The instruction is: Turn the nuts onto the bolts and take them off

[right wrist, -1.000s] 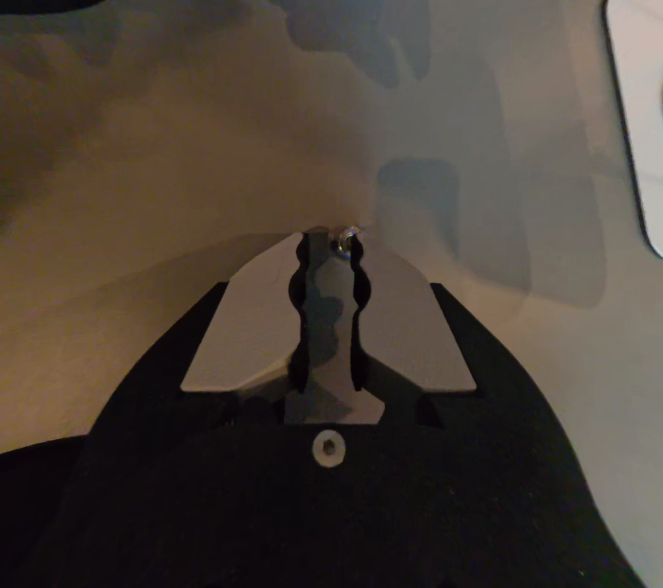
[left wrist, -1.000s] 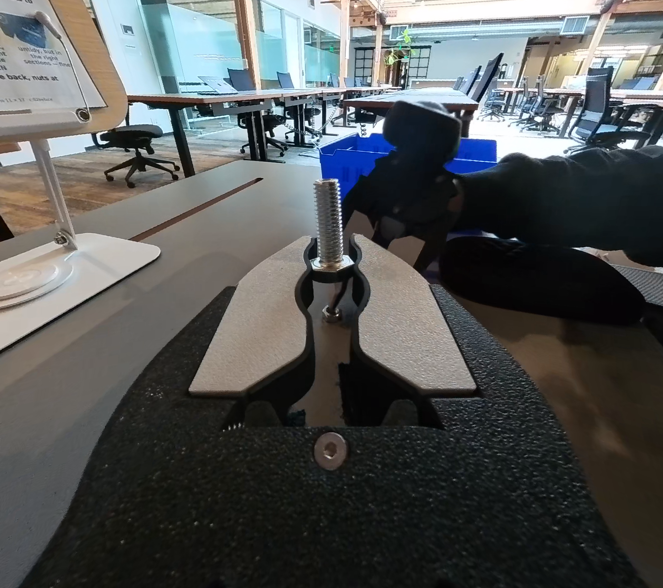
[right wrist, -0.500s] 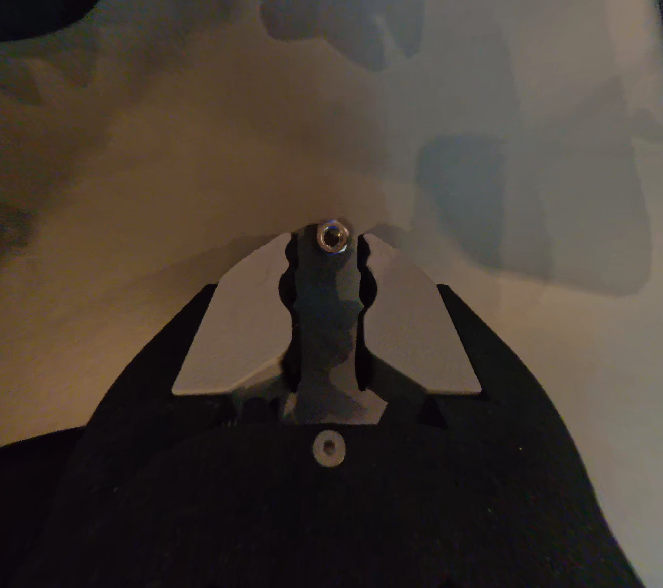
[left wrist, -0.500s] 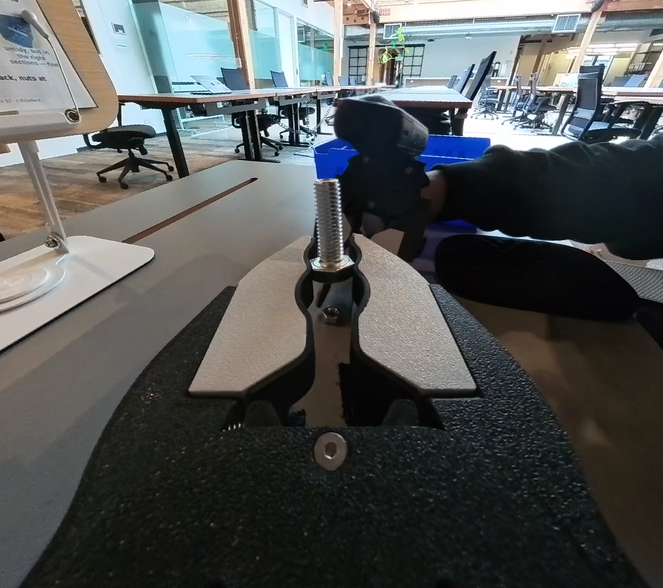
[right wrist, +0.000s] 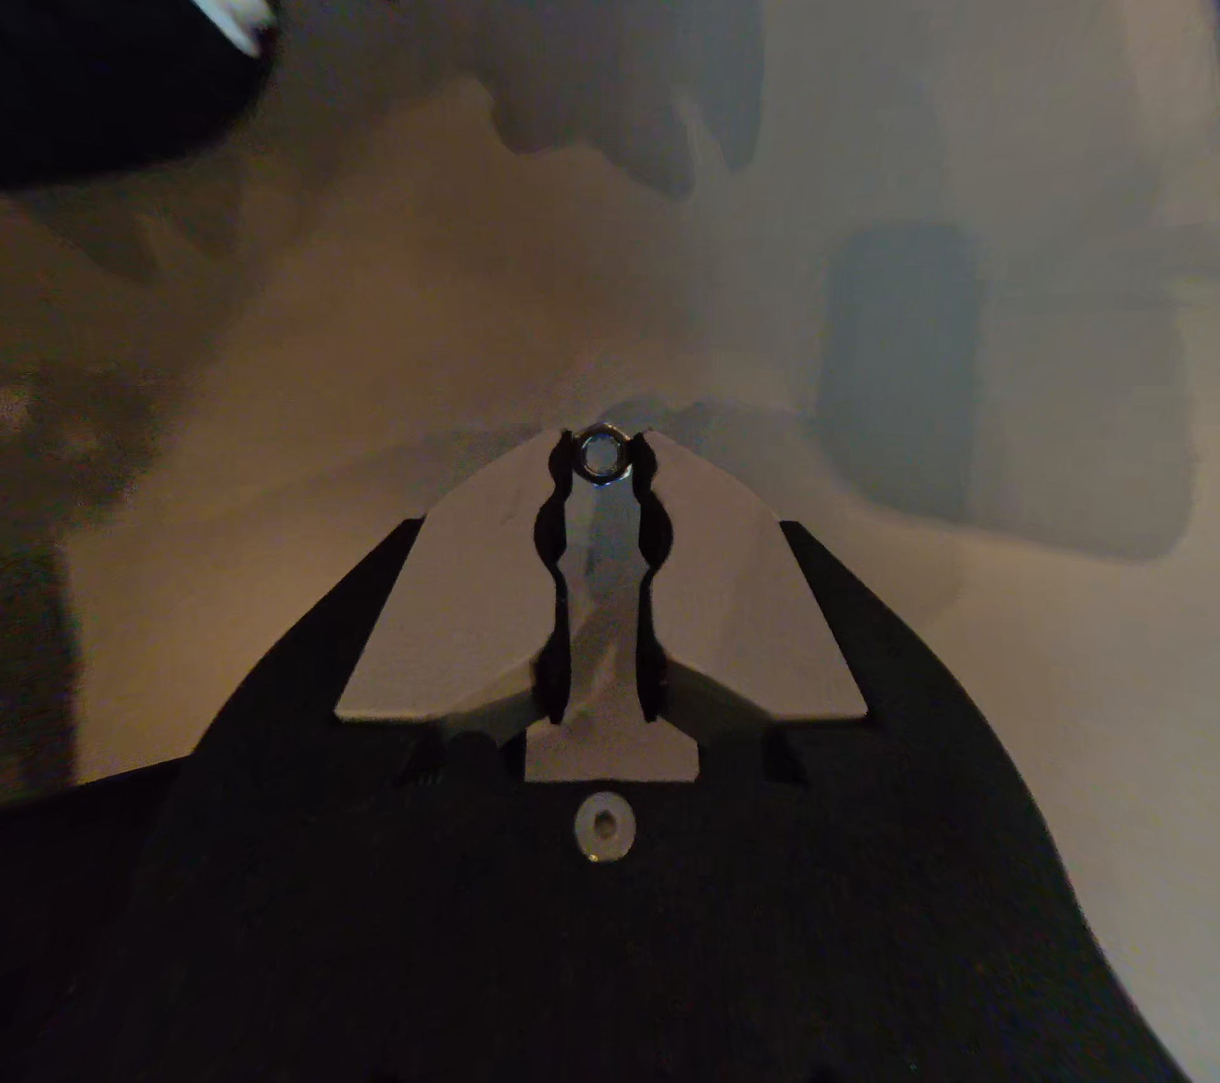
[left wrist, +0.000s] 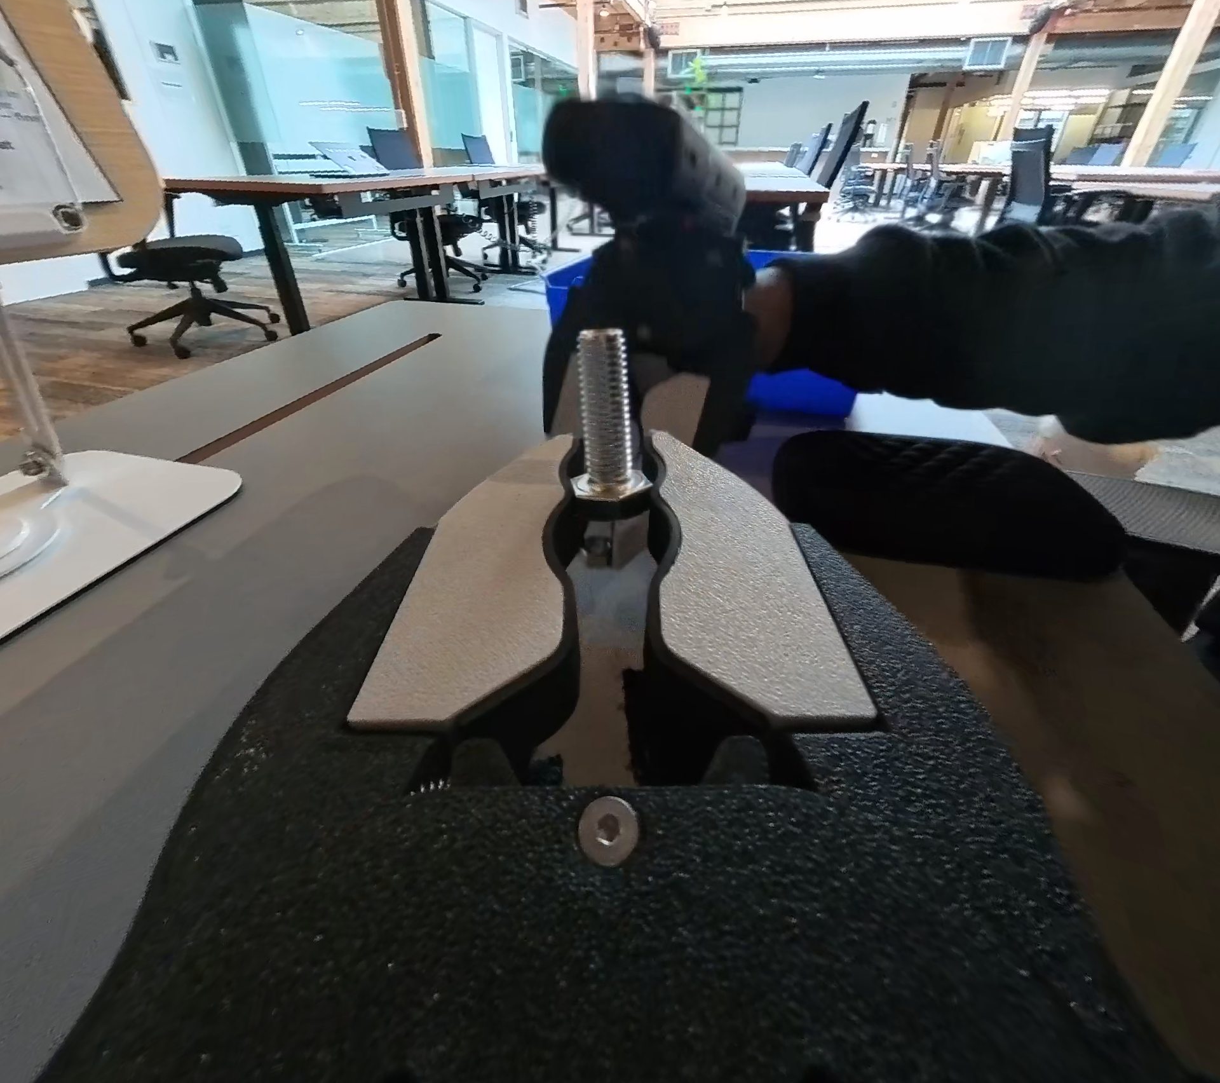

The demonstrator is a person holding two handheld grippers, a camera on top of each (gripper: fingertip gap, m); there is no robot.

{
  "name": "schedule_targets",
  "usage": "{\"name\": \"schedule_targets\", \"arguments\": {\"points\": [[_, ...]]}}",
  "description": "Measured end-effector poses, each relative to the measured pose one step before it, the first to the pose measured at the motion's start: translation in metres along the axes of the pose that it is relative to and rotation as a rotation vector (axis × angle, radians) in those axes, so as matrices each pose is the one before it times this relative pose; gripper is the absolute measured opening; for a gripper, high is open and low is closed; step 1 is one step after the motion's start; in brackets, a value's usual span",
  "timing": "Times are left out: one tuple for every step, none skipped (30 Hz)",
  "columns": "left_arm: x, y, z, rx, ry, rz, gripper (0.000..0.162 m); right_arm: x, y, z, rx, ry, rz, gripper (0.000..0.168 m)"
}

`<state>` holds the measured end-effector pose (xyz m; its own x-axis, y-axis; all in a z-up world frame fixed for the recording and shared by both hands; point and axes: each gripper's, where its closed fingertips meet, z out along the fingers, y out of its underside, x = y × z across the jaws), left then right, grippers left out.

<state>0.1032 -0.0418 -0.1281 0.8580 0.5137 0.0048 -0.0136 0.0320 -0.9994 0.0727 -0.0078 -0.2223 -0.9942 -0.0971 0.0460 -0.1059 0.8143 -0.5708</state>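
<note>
A threaded silver steel bolt point(left wrist: 602, 411) stands upright, its hex head clamped at the tips of the left hand-held gripper point(left wrist: 610, 490) low over the grey tabletop point(left wrist: 370, 424). The right hand-held gripper point(right wrist: 602, 454) pinches a small silver hex nut point(right wrist: 601, 455) at its fingertips, bore facing the camera. The risk: a tilted nut could cross-thread or slip from so shallow a pinch. The black-sleeved right arm point(left wrist: 977, 325) reaches in level from the right, its gripper angled down just behind the bolt.

Silver bolt point(left wrist: 602, 411); silver nut point(right wrist: 599, 454); blue bin point(left wrist: 795, 391); grey table point(left wrist: 370, 450).
</note>
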Motion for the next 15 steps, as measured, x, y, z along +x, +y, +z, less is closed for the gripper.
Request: {"name": "schedule_targets", "arguments": {"points": [[0.00322,-0.00086,0.00092,0.0045,0.0190,-0.0005,0.017,-0.00187,-0.01012,-0.01093,0.0355,-0.0043,-0.0083,0.016],[0.00437,-0.00130,0.00096,0.0078,0.0264,-0.0014,0.017,-0.00287,-0.01158,-0.01226,0.0366,-0.0056,-0.0219,0.016],[0.00571,-0.00153,0.00116,0.0089,0.0340,-0.0039,0.017,-0.00409,-0.01289,-0.01273,0.0381,-0.0102,-0.0289,0.016],[0.00661,-0.00122,0.00160,0.0075,0.0399,-0.0054,0.017,-0.00606,-0.01424,-0.01270,0.0421,-0.0180,-0.0409,0.016],[0.00789,-0.00090,0.00208,0.0062,0.0489,-0.0057,0.017,-0.00767,-0.01518,-0.01161,0.0434,-0.0226,-0.0502,0.016],[0.00927,-0.00112,0.00264,0.0082,0.0579,-0.0060,0.017,-0.00862,-0.01517,-0.00993,0.0382,-0.0263,-0.0514,0.016],[0.00932,-0.00096,0.00282,0.0088,0.0583,-0.0075,0.017,-0.00796,-0.01350,-0.00758,0.0239,-0.0242,-0.0394,0.016],[0.00838,-0.00008,0.00320,0.0035,0.0532,-0.0076,0.017,-0.00821,-0.01183,-0.00518,0.0149,-0.0285,-0.0371,0.016],[0.00705,0.00120,0.00327,-0.0050,0.0445,-0.0056,0.017,-0.00797,-0.01041,-0.00285,0.0122,-0.0292,-0.0411,0.016],[0.00622,0.00221,0.00315,-0.0111,0.0389,-0.0034,0.017,-0.00707,-0.00868,-0.00104,0.0070,-0.0280,-0.0348,0.016],[0.00559,0.00222,0.00298,-0.0116,0.0362,-0.0035,0.017,-0.00730,-0.00661,0.00043,-0.0011,-0.0370,-0.0265,0.016],[0.00500,0.00167,0.00279,-0.0079,0.0324,-0.0031,0.017,-0.00553,-0.00444,0.00154,-0.0104,-0.0306,-0.0217,0.016],[0.00440,0.00122,0.00234,-0.0064,0.0280,-0.0019,0.017,-0.00311,-0.00139,0.00199,-0.0271,-0.0187,-0.0199,0.016],[0.00329,0.00099,0.00189,-0.0049,0.0190,0.0015,0.017,-0.00140,-0.00004,0.00193,-0.0312,-0.0104,-0.0241,0.016],[0.00235,0.00046,0.00144,-0.0020,0.0131,0.0020,0.017,-0.00213,-0.00059,0.00168,-0.0223,-0.0180,-0.0213,0.016]]}}
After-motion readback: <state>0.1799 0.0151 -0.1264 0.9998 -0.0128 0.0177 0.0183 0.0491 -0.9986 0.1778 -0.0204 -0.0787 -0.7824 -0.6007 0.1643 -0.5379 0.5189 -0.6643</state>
